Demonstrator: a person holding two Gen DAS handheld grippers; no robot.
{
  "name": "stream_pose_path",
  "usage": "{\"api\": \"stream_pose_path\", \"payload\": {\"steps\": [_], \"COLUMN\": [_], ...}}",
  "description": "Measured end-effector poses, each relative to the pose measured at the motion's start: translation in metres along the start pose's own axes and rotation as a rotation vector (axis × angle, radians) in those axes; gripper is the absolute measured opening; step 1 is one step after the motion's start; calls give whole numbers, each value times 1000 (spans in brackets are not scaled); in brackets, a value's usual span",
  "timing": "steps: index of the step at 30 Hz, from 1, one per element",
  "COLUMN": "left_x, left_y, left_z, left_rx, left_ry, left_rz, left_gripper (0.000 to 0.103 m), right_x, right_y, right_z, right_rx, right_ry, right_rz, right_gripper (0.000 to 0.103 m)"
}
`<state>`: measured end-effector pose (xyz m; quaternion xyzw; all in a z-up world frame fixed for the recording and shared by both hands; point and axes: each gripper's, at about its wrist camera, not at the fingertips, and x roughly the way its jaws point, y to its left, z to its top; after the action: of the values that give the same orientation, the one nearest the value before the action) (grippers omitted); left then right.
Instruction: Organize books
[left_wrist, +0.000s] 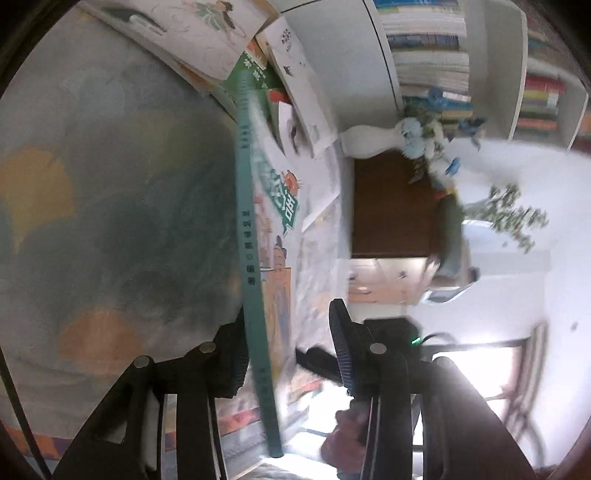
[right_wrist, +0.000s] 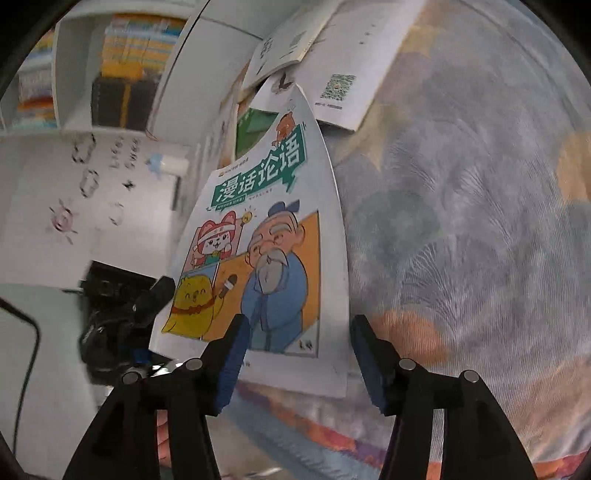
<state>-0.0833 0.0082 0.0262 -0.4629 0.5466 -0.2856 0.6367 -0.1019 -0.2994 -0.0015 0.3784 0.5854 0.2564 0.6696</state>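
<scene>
The left claw (left_wrist: 286, 354) is clenched on the lower edge of the comic book (right_wrist: 273, 236), which stands tilted over the bedspread (right_wrist: 461, 221). The right claw (right_wrist: 295, 354) is released, its fingers astride the book's near corner. More books (right_wrist: 332, 66) lie beyond.

A bed with a blue-grey and orange patterned blanket (right_wrist: 480, 221) fills the right of the right wrist view. At its upper middle lie loose books (right_wrist: 332, 66), overlapping, beside the white shelf unit (right_wrist: 207, 55).
</scene>
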Motion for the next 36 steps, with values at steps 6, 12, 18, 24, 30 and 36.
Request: {"api": "stream_pose_path", "payload": {"steps": [6,12,18,24,30,36], "left_x": [5,3,27,26,-9,-71], "left_y": [1,3,-31,-43,-51,-60], "left_z": [3,3,-15,-26,-21,-2], "left_rx": [-46,-7,342,470,510,504], "left_ry": [22,24,76,87,48,-52], "left_rz": [-66,74,486,571,546,518], "left_gripper": [36,35,28,29,29,29], "right_x": [10,17,12,23,32,50], "right_y": [-17,-1,52,102,132,185], "right_z": [-6,7,-6,-29,-54,-62], "right_rx": [77,41,-254,-571,-740,-818], "right_ry": [38,-27,-58,-56,-64,-111], "right_rz": [135,157,-126,-365,-452,-462], "right_gripper": [66,28,20,20,20,21]}}
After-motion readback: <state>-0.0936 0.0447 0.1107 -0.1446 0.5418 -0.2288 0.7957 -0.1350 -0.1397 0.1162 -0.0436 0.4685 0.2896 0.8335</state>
